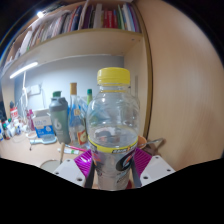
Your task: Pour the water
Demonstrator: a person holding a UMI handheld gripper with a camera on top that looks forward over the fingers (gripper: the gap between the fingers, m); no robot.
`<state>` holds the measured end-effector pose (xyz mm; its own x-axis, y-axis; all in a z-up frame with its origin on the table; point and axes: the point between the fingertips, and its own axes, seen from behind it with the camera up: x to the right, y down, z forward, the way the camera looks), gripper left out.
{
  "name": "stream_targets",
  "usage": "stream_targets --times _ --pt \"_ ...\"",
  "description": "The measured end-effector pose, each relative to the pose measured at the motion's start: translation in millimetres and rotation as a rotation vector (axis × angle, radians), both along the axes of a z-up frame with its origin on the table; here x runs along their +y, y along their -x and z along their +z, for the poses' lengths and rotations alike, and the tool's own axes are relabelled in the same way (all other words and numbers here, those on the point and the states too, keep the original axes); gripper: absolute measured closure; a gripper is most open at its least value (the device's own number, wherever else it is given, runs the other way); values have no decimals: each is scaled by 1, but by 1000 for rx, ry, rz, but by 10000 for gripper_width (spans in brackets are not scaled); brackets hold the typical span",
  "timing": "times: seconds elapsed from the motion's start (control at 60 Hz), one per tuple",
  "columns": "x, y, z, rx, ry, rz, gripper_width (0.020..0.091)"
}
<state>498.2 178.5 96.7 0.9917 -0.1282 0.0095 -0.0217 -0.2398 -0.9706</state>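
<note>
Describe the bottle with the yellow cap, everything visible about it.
The bottle is clear plastic with a yellow screw cap and a yellow-and-white label low on its body. It stands upright, cap on, and looks mostly empty above the label. It sits between the fingers of the hand-held gripper, whose pink pads press its sides. Shelves and other bottles lie beyond.

I can't see the base of the clear plastic bottle with the yellow cap [113,125]; it also hides much of the gripper's [113,165] pink pads [143,160], and I can't read the small cluttered bottles [66,110] behind.
</note>
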Motion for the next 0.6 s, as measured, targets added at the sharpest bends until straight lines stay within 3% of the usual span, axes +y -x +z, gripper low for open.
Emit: stream_targets --times 0.083,0.1,0.2,0.4,0.433,0.517,0.6 --pt "-2 -3 -36 -34 65 -4 534" --pt "-5 -3 -46 -32 93 -7 497" --pt "-7 -3 -42 8 30 -14 527" --pt "-6 -3 -47 25 61 -3 508" --pt "-10 -3 -55 36 112 -13 471" --pt "-30 -2 -65 71 191 -29 254" --pt "-56 6 -57 87 209 -15 265"
